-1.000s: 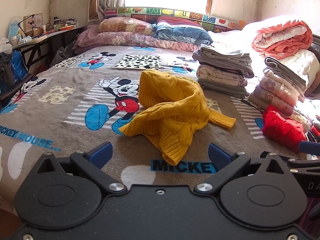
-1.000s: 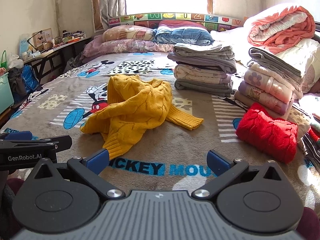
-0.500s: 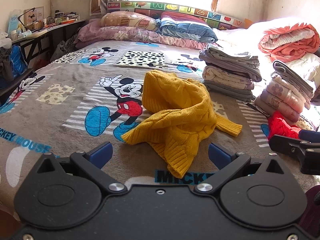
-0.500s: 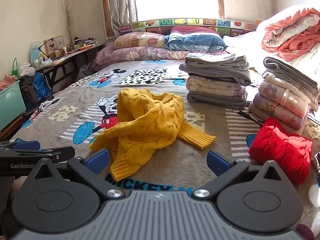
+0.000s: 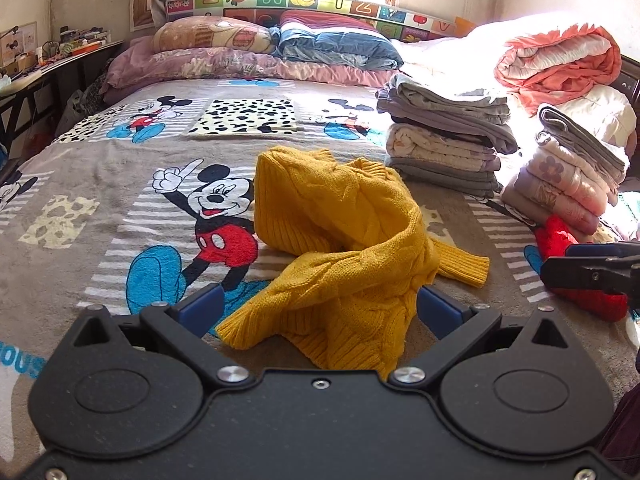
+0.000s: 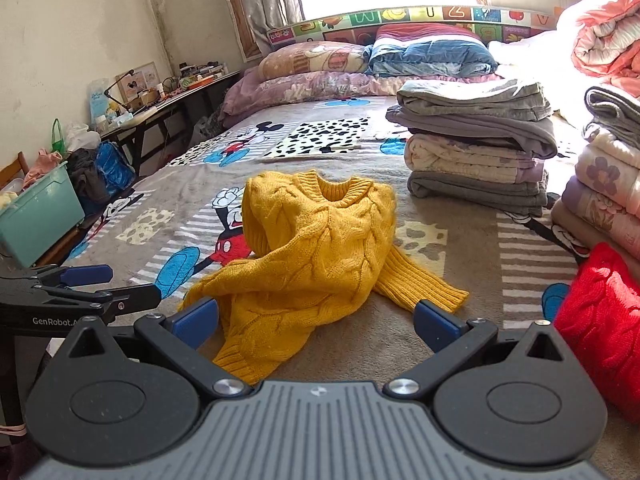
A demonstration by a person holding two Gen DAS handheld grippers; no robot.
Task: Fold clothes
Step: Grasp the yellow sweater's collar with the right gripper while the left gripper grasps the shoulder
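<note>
The left gripper [image 5: 318, 312] has its two blue-tipped fingers [image 5: 200, 311] spread wide, holding nothing, low over the bed. Between those fingers and just ahead of them lies the yellow sweater [image 5: 344, 256], crumpled in a heap on the grey cartoon-mouse blanket [image 5: 100, 184]; its near hem reaches right down to the gripper's body, though whether cloth and fingers touch cannot be told. One ribbed sleeve cuff [image 5: 466, 266] sticks out flat to the right of the heap.

The right gripper [image 6: 316, 320] is likewise wide apart and empty, with the same sweater [image 6: 316, 252] between and beyond its fingers [image 6: 438, 326]; from here the collar [image 6: 336, 188] faces away at the far end. The left gripper shows at this view's left edge [image 6: 80, 292], and the right gripper's dark finger pokes into the left view's right edge [image 5: 592, 268].

To the right, near the right gripper, sits a folded red sweater [image 6: 600, 320]. Further ahead on the right stand two piles of folded clothes [image 6: 476, 148], the nearer pile [image 6: 604, 188] rising just behind the red one. Pillows [image 5: 224, 52] line the far end under the window. Off to the left, beside the bed, are a green bin [image 6: 40, 216] and a cluttered desk [image 6: 168, 92].
</note>
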